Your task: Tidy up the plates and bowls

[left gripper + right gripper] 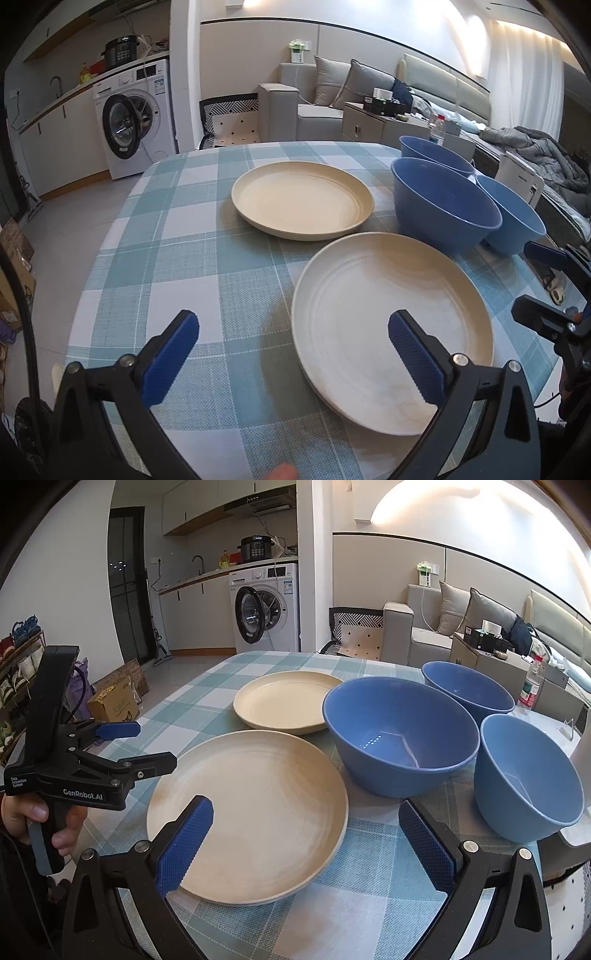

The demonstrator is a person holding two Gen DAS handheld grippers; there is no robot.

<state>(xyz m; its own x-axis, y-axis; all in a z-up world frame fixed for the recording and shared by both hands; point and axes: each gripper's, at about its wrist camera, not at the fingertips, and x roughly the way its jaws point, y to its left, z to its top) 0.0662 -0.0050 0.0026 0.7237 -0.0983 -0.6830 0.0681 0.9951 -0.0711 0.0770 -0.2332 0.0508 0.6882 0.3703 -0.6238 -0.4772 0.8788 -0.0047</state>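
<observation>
Two cream plates lie on the checked tablecloth: a near plate (391,325) (255,812) and a far plate (301,199) (284,701). Three blue bowls stand to their right: a large middle bowl (443,203) (399,731), a far bowl (436,153) (467,690) and a right bowl (517,218) (524,775). My left gripper (291,332) is open above the near plate's left edge; it also shows in the right wrist view (147,746). My right gripper (306,823) is open over the near plate's right rim; it also shows in the left wrist view (532,284).
The table (166,258) has its left edge and far edge in view, with floor beyond. A washing machine (136,114) stands at the back left, a sofa (317,99) and a cabinet (373,122) behind the table. A water bottle (530,686) stands past the bowls.
</observation>
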